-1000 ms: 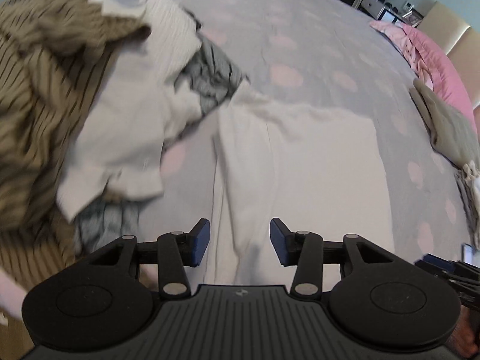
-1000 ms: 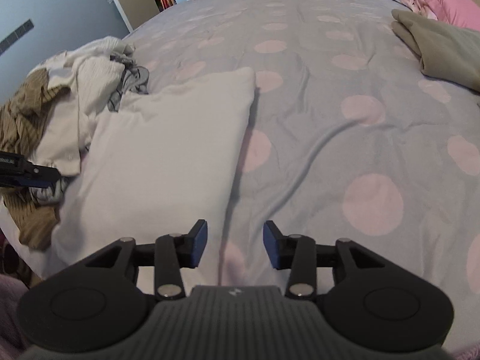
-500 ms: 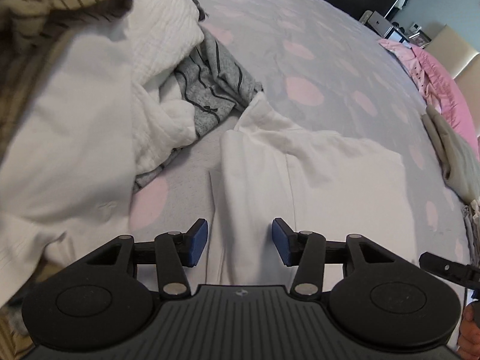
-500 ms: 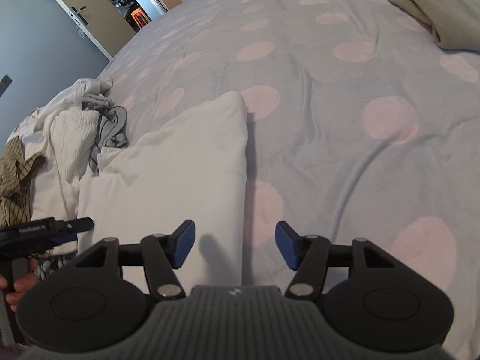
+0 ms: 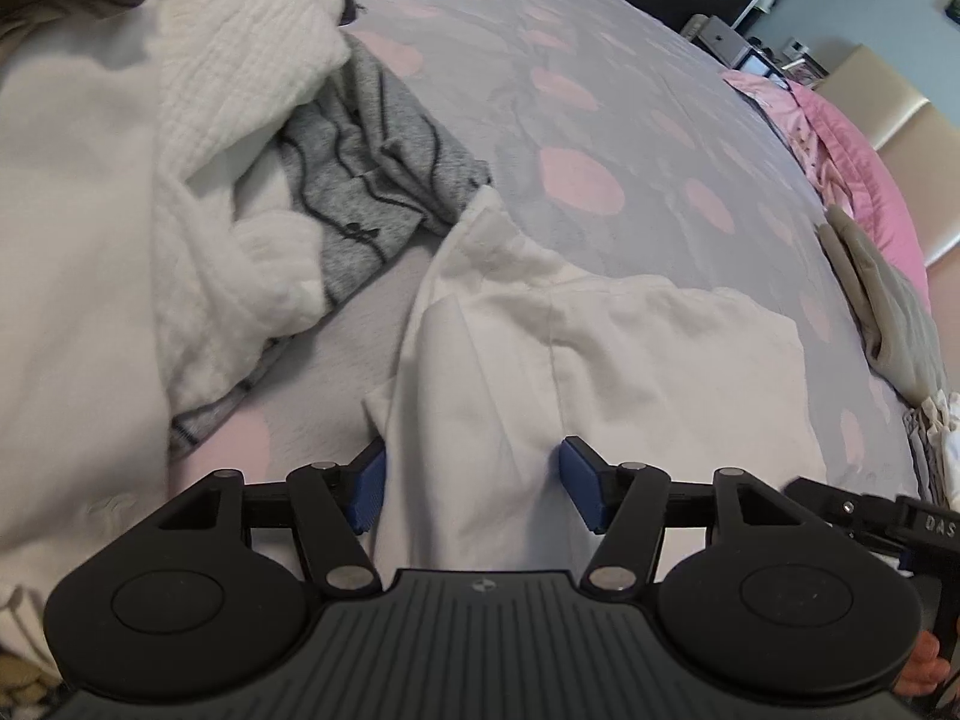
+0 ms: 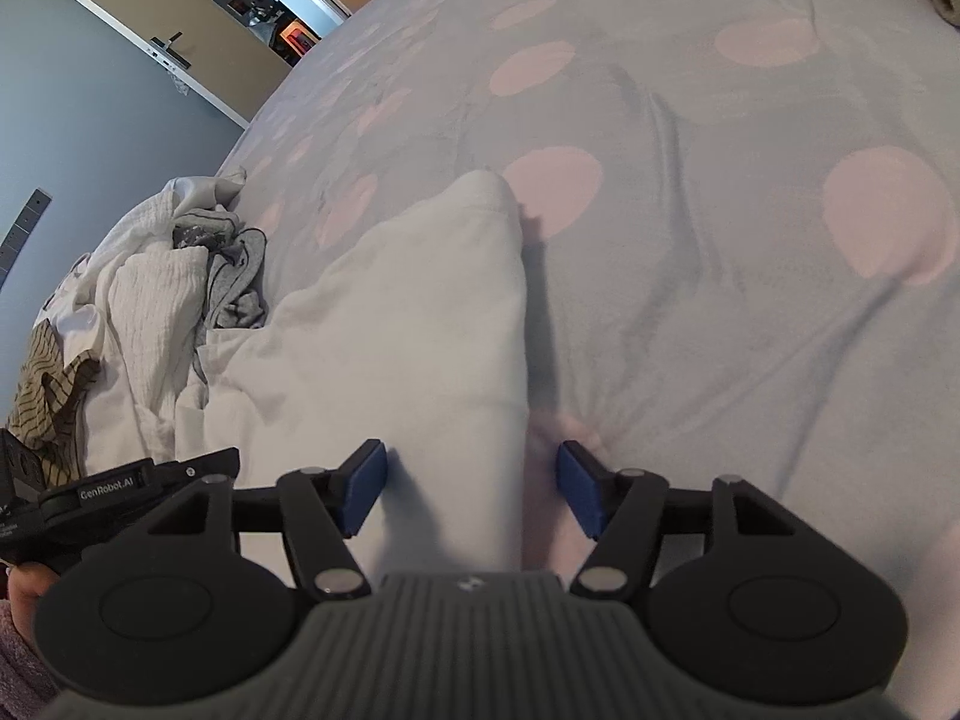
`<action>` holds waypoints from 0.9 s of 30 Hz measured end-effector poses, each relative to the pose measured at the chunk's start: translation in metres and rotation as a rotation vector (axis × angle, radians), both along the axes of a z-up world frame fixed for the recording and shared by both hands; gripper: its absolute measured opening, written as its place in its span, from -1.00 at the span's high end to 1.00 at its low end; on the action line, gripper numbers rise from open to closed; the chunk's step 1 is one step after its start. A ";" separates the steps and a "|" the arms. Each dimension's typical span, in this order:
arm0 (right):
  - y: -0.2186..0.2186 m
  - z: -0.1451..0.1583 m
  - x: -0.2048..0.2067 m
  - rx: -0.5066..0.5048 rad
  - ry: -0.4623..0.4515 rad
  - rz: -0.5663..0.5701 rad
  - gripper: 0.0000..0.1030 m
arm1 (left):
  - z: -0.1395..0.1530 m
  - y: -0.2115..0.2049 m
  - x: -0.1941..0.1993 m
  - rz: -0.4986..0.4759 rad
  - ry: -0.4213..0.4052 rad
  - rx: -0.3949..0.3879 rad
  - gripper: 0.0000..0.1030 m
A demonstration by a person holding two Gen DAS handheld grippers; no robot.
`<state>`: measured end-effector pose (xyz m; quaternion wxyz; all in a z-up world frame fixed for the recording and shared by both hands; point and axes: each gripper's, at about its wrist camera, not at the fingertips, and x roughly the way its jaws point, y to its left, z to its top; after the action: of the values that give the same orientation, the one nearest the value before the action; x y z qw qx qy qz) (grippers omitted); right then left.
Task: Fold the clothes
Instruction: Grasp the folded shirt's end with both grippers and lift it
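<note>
A white garment (image 5: pixel 600 348) lies partly folded on the grey bedspread with pink dots (image 5: pixel 576 120). My left gripper (image 5: pixel 474 489) is open, its blue pads straddling the garment's near left edge. In the right wrist view the same white garment (image 6: pixel 420 324) stretches away from me, and my right gripper (image 6: pixel 474 489) is open around its near right edge, low over the cloth. Each gripper shows at the edge of the other's view: the right one (image 5: pixel 888 525) and the left one (image 6: pixel 114 492).
A heap of unfolded clothes (image 5: pixel 198 138) lies left of the garment: white ribbed cloth, a grey striped piece (image 5: pixel 366 180), a brown striped one (image 6: pixel 48 384). A folded beige item (image 5: pixel 882 300) and pink pillows (image 5: pixel 852 162) sit at the far right. A door (image 6: pixel 180 42) stands behind.
Both grippers have dropped lower and closer onto the white garment's near edge. Their jaws have opened wider and now straddle the cloth.
</note>
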<state>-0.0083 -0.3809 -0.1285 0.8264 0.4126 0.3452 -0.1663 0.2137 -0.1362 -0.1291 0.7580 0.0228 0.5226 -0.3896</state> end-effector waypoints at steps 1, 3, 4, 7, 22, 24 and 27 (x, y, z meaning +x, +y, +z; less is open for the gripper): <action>0.000 -0.001 0.003 -0.002 -0.003 0.003 -0.30 | 0.000 -0.002 0.000 -0.005 -0.003 -0.002 -0.06; 0.001 -0.002 0.009 -0.008 -0.009 0.006 -0.30 | 0.000 -0.006 -0.001 -0.014 -0.007 -0.011 0.09; 0.002 -0.003 0.012 -0.012 -0.011 0.007 -0.29 | 0.000 -0.008 -0.002 -0.019 -0.011 -0.015 0.20; 0.004 -0.003 0.017 -0.030 -0.010 -0.002 -0.08 | 0.001 -0.012 -0.006 -0.045 -0.020 -0.026 0.51; 0.010 0.026 -0.002 -0.044 -0.118 -0.049 0.75 | 0.053 -0.009 -0.042 -0.029 -0.145 -0.147 0.81; 0.013 0.037 -0.008 -0.068 -0.147 -0.053 0.75 | 0.064 -0.008 -0.049 -0.028 -0.166 -0.174 0.81; 0.017 0.057 -0.021 -0.102 -0.198 -0.064 0.75 | 0.080 -0.006 -0.058 -0.026 -0.197 -0.213 0.81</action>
<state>-0.0291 -0.3640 -0.0716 0.8707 0.3953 0.2395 -0.1682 0.1552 -0.1420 -0.0495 0.7986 -0.0129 0.4011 -0.4485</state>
